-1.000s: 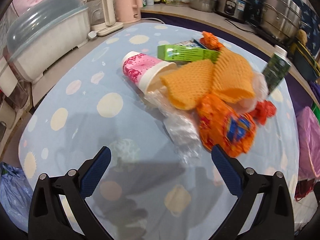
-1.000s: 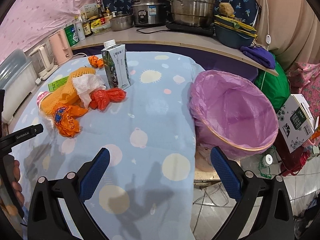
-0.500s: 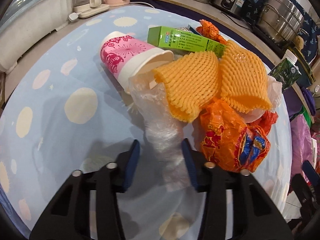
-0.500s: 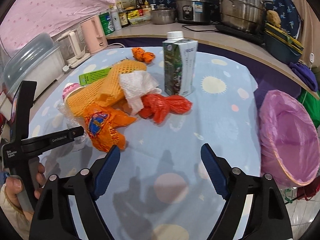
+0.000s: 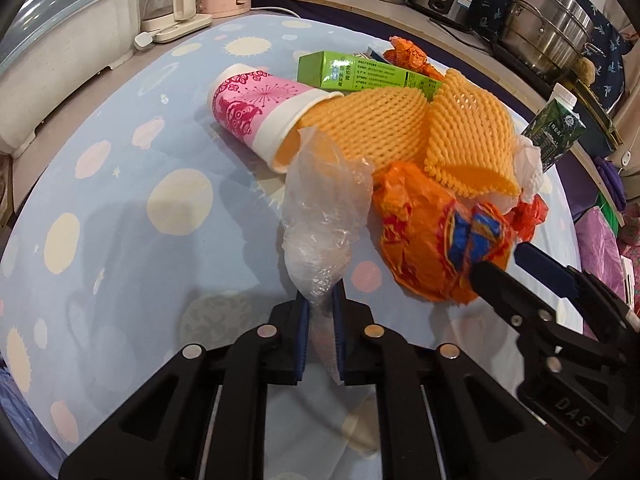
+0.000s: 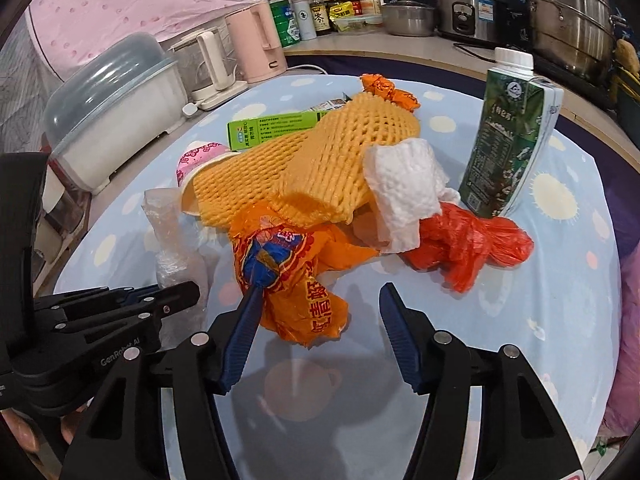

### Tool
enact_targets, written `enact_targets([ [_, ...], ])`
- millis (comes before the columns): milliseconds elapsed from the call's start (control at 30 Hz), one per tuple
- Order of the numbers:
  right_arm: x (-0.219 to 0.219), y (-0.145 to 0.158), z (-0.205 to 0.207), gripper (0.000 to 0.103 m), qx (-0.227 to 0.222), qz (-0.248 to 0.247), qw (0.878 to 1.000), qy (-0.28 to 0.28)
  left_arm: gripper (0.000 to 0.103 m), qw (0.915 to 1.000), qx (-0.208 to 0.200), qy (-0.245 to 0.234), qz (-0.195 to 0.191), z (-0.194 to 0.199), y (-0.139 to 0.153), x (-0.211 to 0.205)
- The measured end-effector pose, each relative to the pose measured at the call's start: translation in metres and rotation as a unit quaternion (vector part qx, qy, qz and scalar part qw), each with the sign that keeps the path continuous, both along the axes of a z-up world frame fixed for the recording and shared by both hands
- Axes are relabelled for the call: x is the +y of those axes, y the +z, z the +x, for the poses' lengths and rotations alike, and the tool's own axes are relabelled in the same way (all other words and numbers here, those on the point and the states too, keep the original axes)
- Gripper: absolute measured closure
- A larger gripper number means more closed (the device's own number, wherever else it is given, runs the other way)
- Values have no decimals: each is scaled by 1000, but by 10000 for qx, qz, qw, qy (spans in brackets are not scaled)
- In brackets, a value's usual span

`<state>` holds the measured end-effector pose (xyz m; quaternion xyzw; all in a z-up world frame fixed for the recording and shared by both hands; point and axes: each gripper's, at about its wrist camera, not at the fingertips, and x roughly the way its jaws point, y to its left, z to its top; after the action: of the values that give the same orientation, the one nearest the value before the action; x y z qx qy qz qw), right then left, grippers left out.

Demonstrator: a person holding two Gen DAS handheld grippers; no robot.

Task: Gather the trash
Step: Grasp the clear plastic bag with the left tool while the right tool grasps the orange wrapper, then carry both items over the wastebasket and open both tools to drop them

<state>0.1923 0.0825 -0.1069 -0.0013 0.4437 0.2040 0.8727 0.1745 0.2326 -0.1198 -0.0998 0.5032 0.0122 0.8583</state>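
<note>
A pile of trash lies on the blue dotted tablecloth [image 5: 120, 208]. My left gripper [image 5: 320, 304] is shut on the near end of a clear plastic bag [image 5: 324, 216]. Behind it are a pink paper cup [image 5: 260, 108], a green box [image 5: 360, 74] and orange foam netting [image 5: 400, 128]. My right gripper [image 6: 320, 300] straddles the orange snack wrapper [image 6: 296, 280] and its jaws are closing. The left finger touches the wrapper and the right finger stands apart. A white tissue [image 6: 404, 188], a red plastic bag [image 6: 468, 244] and an upright milk carton [image 6: 508, 144] sit to the right.
A lidded white container [image 6: 108, 120], two kettles [image 6: 260, 48] and bottles line the far left counter. Steel pots [image 6: 568, 12] stand at the back right. A pink-lined bin [image 5: 600, 248] is beyond the table's right edge. A hand [image 6: 24, 436] holds the left gripper.
My left gripper has gone from wide open to shut on the clear bag. My right gripper has swung left from the bin to the pile, its jaws narrowing around the orange wrapper.
</note>
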Motion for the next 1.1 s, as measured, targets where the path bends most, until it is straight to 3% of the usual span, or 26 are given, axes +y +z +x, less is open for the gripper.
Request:
enact_targets([
  [133, 3, -11, 5, 54, 225, 192, 9995, 121, 93, 10000, 14, 43, 8, -5, 0, 1],
  [367, 7, -14, 15, 52, 335, 489, 9980, 235, 92, 10000, 12, 60, 41, -14, 3, -2],
  [433, 10, -16, 18, 65, 365, 561, 9973, 303, 92, 10000, 17, 54, 43, -16, 4, -3],
  [600, 10, -10, 9, 71, 350, 642, 9965, 416, 93, 9999, -16, 44, 92, -21, 11, -4],
  [933, -31, 32, -47, 71, 223, 1005, 9933, 516, 93, 9994, -234, -247, 3, -51, 42, -23],
  [1100, -74, 59, -83, 71, -92, 971, 9952, 110, 93, 9974, -393, -600, -69, -72, 65, -51],
])
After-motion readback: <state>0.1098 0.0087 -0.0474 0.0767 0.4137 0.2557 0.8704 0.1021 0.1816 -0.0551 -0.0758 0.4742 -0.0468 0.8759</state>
